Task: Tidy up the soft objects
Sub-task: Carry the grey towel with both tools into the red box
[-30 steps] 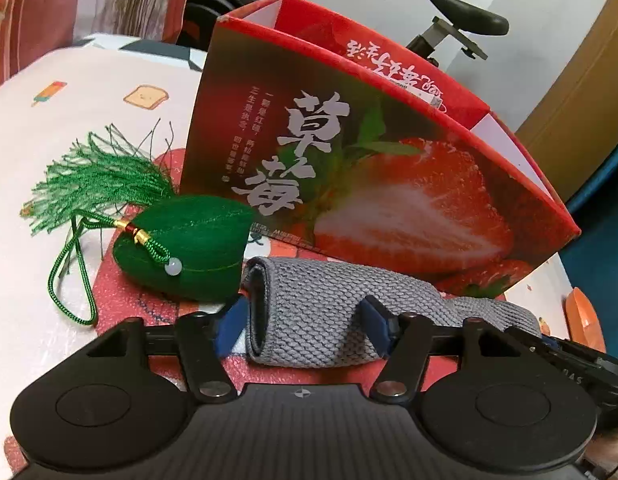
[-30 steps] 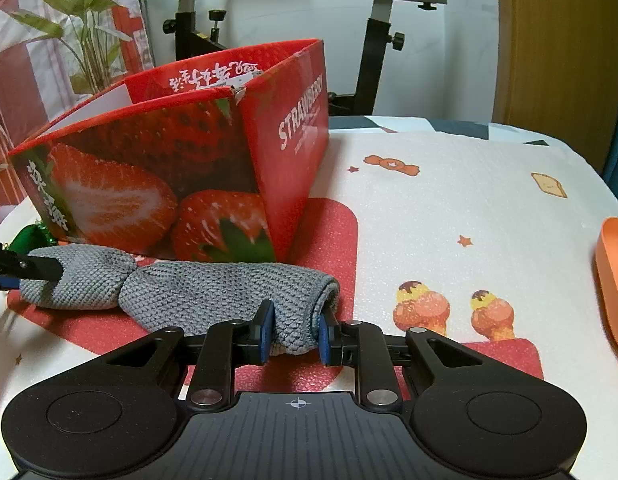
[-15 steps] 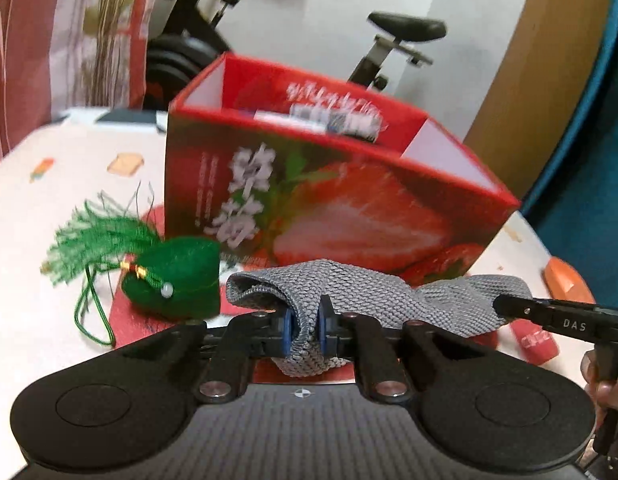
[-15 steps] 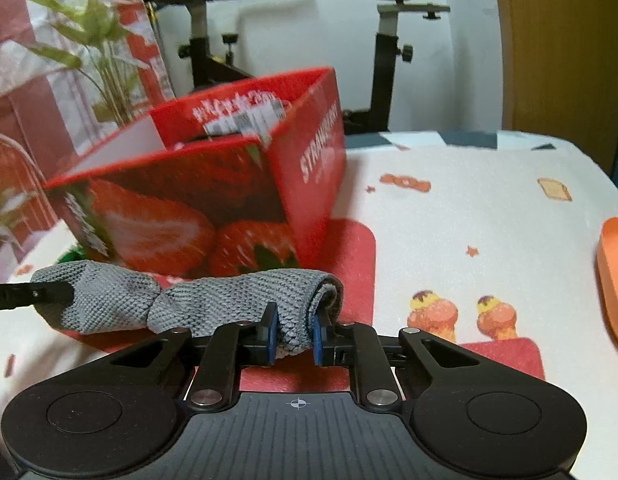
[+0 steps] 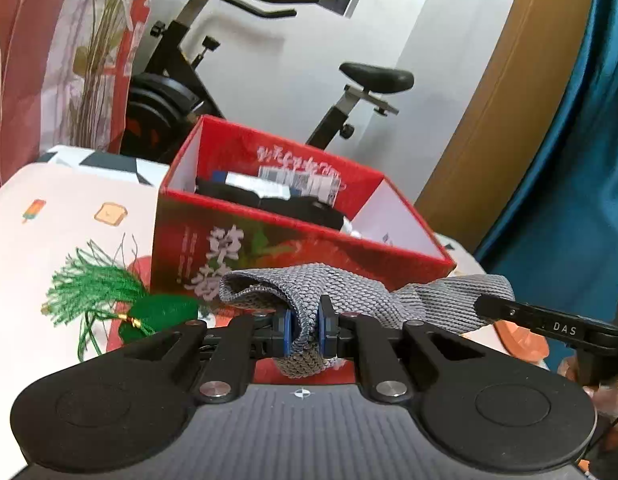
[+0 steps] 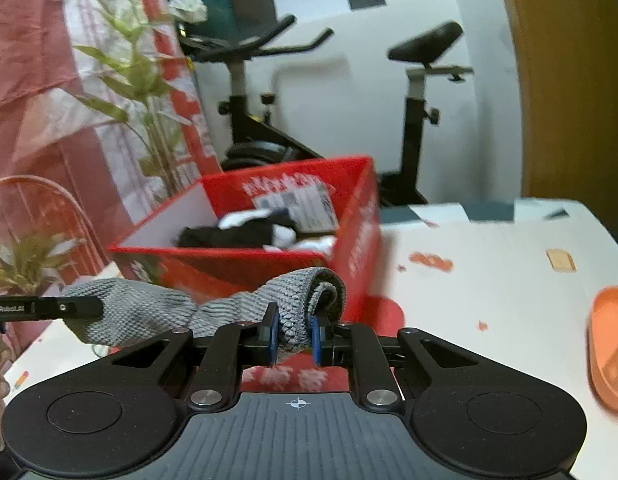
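A grey knitted cloth hangs in the air, stretched between both grippers in front of the red strawberry box. My left gripper is shut on one end of it. In the right wrist view the right gripper is shut on the rolled other end of the grey cloth, just before the red box. Each gripper's finger shows at the edge of the other's view, clamped on the far end of the cloth. The box holds black and white soft items. A green stuffed pendant with a tassel lies on the table left of the box.
The table has a white cartoon-print cover. An orange object sits near its right edge. An exercise bike, a plant and a red-patterned curtain stand behind. A blue curtain hangs at the right in the left wrist view.
The left gripper closed on the cloth's end. Both grippers then rose with the cloth, lifting it off the table until the box's inside came into view.
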`<action>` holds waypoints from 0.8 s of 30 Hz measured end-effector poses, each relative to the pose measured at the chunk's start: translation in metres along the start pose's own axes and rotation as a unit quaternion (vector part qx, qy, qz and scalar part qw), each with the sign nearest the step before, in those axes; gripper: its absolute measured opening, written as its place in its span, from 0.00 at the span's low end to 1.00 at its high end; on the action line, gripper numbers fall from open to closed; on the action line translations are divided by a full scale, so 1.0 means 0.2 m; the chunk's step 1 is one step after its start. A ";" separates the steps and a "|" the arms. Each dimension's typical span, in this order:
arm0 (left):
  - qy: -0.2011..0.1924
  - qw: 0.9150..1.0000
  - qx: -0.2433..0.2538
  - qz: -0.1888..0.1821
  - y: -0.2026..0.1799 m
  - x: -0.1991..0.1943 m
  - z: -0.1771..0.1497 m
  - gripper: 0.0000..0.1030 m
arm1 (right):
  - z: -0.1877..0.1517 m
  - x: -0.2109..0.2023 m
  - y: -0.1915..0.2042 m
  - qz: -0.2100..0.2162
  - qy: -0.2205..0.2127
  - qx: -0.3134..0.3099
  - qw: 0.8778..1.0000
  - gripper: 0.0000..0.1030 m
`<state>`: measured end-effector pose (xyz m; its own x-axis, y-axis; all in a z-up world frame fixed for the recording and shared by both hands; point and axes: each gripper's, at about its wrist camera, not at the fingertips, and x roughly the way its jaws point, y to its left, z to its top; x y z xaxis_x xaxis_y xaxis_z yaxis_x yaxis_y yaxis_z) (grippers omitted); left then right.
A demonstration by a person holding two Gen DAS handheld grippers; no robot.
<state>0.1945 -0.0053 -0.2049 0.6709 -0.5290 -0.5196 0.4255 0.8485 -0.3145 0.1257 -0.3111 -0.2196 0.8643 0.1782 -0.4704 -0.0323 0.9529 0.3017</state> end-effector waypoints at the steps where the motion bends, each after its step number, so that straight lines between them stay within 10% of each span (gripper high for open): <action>1: -0.005 1.000 -0.001 -0.001 0.00 -0.01 0.01 0.13 | 0.01 -0.01 0.02 0.004 -0.004 -0.004 1.000 0.13; 14: -0.063 0.997 0.029 0.014 0.02 -0.06 0.30 0.13 | 0.30 -0.03 0.18 0.023 -0.073 -0.074 0.994 0.13; 24: 0.016 0.999 0.037 0.028 0.13 0.27 0.47 0.13 | 0.44 0.31 0.19 0.009 -0.005 -0.098 0.995 0.13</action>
<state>0.2990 -0.0121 -0.1663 0.6748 -0.4798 -0.5607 0.4334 0.8726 -0.2251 0.2218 -0.2846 -0.1643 0.8671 0.1951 -0.4582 -0.1447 0.9791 0.1431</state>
